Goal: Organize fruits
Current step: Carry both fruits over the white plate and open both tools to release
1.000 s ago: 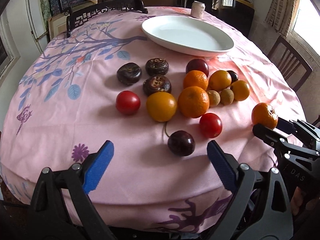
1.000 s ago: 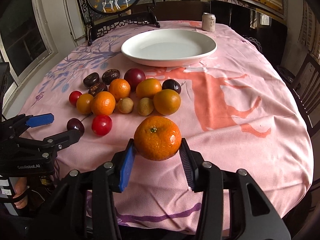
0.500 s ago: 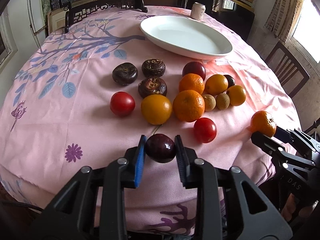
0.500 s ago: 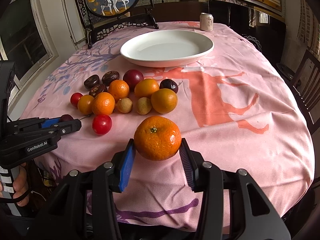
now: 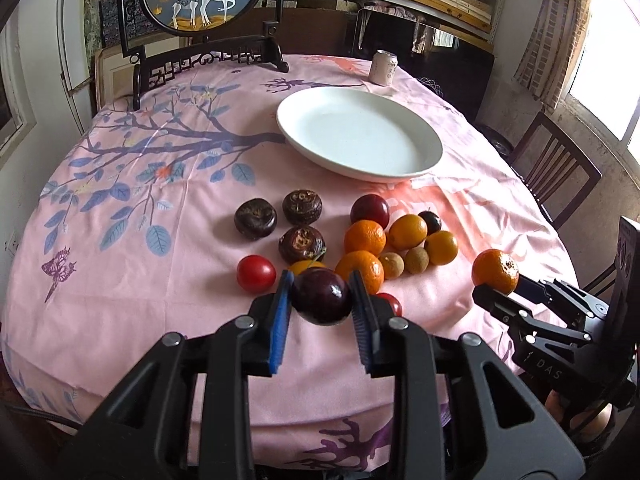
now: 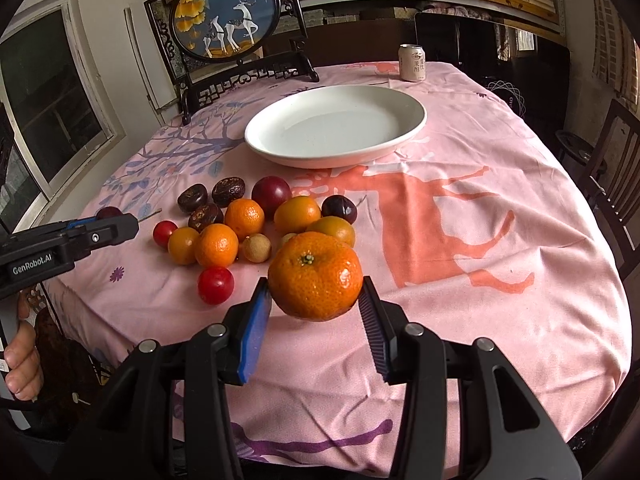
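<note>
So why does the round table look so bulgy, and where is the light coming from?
Both wrist views use a fisheye lens, so the tablecloth bows and the corners go black. In the left wrist view the window at right is blown out white; in the right wrist view the mandarin is sharp, with small glints.

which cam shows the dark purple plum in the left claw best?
Left wrist: the dark purple round plum fills the left claw, clear and close. Right wrist shows only a sliver behind that claw's fingers.

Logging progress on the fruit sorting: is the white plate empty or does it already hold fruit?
Empty. The white plate shows only bare white surface in both views; no fruit lies in it.
</note>
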Demonstrator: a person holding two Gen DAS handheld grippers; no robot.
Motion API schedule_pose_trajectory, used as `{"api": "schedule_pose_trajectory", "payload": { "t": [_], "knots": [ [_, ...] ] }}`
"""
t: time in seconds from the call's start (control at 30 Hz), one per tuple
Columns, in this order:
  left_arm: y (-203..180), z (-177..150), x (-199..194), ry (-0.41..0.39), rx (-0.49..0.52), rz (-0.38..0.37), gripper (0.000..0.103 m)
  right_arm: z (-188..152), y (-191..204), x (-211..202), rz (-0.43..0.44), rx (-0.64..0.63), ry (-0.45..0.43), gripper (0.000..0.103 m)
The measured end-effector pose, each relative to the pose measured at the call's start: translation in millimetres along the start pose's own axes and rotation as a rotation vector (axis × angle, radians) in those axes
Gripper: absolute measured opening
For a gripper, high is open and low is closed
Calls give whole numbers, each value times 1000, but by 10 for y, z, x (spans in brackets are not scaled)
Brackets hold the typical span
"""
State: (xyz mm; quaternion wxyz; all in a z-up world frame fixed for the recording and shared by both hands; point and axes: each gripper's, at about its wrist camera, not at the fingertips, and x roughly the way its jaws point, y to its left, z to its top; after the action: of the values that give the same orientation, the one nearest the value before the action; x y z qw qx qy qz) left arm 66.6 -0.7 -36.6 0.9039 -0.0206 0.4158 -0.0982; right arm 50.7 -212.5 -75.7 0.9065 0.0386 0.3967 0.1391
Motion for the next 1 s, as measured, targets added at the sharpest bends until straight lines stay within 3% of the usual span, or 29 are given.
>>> {"api": "schedule_pose_trajectory", "payload": {
  "t": [0.17, 0.3, 0.37, 0.47, 0.57, 0.7, 0.83, 0.87, 0.9, 0.93, 1.0],
  "knots": [
    [-21, 281, 151, 14, 7, 6, 29, 265, -40, 85, 43, -27, 13, 45],
    [-16, 892, 361, -2, 25, 37, 29, 891, -122, 114, 88, -81, -9, 45],
    [-13, 1282, 586, 13, 29, 40, 29, 1254, -145, 240, 61, -120, -27, 45],
    [11, 1841, 1116, 55, 21, 65, 29, 1738, -222, 663, 5, -153, -9, 45],
    [28, 2213, 1707, 130, -8, 54, 29, 2059, -359, 1257, 9, -139, 64, 45],
    [14, 2420, 2253, 188, -23, 59, 29, 2264, -511, 1892, -19, -123, 155, 45],
    [-33, 2463, 2458, 212, -20, 48, 30, 2367, -587, 2183, -26, -113, 186, 46],
    [-51, 2470, 2466, 210, -18, 51, 39, 2379, -580, 2215, -34, -118, 193, 50],
    [-46, 2485, 2458, 210, -21, 55, 49, 2398, -571, 2225, -52, -126, 193, 62],
    [-31, 2491, 2412, 202, -29, 55, 70, 2411, -560, 2186, -83, -138, 176, 63],
    [-4, 2494, 2227, 165, -24, 51, 72, 2415, -547, 2008, -115, -164, 137, 63]
  ]
}}
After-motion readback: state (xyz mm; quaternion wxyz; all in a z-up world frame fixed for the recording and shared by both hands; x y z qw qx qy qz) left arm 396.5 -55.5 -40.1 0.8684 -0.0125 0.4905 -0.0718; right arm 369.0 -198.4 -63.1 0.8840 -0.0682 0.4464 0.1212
